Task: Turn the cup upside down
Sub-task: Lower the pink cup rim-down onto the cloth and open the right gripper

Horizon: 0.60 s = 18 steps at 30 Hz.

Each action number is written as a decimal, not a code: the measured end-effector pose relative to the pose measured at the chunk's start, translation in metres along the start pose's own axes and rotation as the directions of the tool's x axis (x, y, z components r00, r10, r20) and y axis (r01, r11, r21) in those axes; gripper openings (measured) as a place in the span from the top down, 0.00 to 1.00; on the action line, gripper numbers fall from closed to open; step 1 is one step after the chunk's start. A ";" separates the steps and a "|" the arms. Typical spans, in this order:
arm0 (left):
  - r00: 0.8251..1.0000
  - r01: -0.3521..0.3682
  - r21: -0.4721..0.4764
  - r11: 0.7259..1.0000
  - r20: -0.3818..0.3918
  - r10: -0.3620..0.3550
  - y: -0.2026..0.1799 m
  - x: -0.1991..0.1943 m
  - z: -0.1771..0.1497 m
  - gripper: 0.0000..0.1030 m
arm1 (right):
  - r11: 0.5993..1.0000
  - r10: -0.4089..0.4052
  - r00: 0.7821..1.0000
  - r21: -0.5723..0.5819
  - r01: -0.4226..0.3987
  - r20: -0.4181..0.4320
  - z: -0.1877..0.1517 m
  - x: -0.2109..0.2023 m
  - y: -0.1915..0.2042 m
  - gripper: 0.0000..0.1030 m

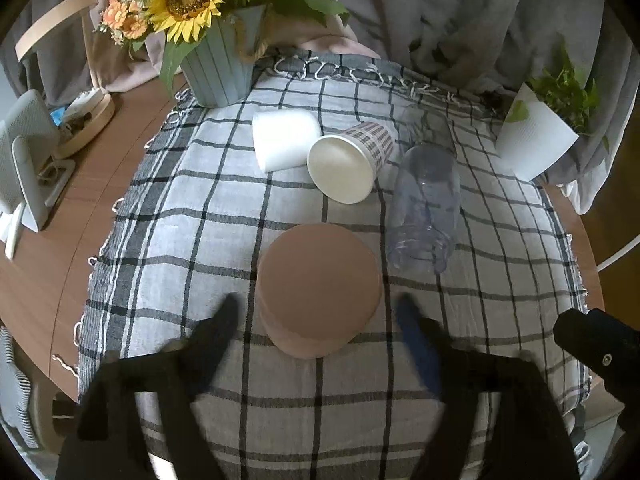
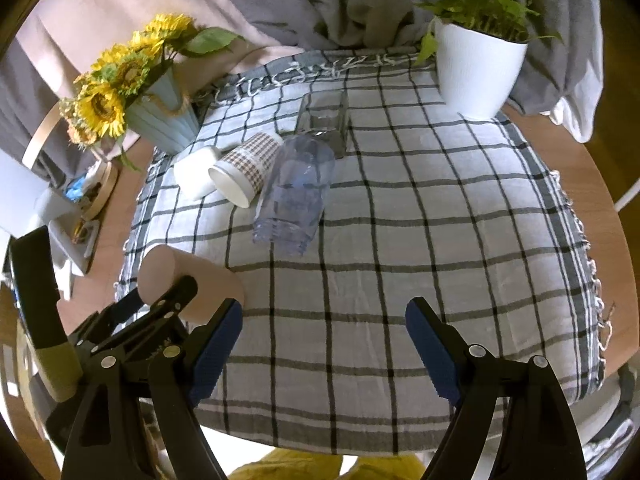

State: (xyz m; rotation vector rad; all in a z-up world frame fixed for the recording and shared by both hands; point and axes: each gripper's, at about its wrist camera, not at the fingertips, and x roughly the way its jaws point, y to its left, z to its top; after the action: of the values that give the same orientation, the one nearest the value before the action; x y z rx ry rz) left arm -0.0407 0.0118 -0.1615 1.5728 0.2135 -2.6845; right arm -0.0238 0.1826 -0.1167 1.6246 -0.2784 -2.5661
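Seen from the left wrist view: brown cup [image 1: 318, 294] near 6 o'clock on the checked cloth [image 1: 208, 216], flat closed end toward the lens, apparently lying on its side or tilted, flanked by the spread fingers of the left gripper [image 1: 318, 316], open and not clearly touching. Farther back at 12 o'clock, a white cup [image 1: 280, 140], a patterned paper cup [image 1: 352, 164] and a clear tumbler [image 1: 424, 208], all on their sides. Likely trouble: a squeeze on the smooth round wall, off centre, could squirt the cup forward into that cluster; a snagged fold of cloth could drag everything. Shown only in the right wrist view: the brown cup at 9 o'clock with a left finger across its wall, a second clear glass [image 2: 324, 120] behind the tumbler, and the right gripper [image 2: 324, 316] hanging open over bare cloth, holding nothing. Shown only from the left: the gap on both sides of the cup.
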 end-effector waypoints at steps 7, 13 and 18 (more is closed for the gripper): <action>0.997 -0.005 0.052 0.999 0.074 0.001 -0.003 -0.040 0.001 0.02 | 0.999 -0.040 0.994 -0.019 0.042 0.097 -0.006 -0.033 0.012 0.11; 0.984 -0.068 0.069 0.995 0.171 0.056 0.011 -0.086 0.005 0.00 | 0.999 -0.039 0.979 -0.027 0.046 0.198 -0.013 -0.070 0.030 0.08; 0.974 -0.068 0.043 0.997 0.218 0.057 0.029 -0.120 0.008 0.00 | 0.999 -0.022 0.962 -0.036 0.033 0.271 -0.021 -0.096 0.044 0.07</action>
State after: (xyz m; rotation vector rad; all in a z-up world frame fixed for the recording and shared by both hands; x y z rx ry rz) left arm 0.0135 -0.0244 -0.0566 1.2605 0.0898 -2.8031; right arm 0.0349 0.1537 -0.0317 1.2709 -0.2233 -2.7943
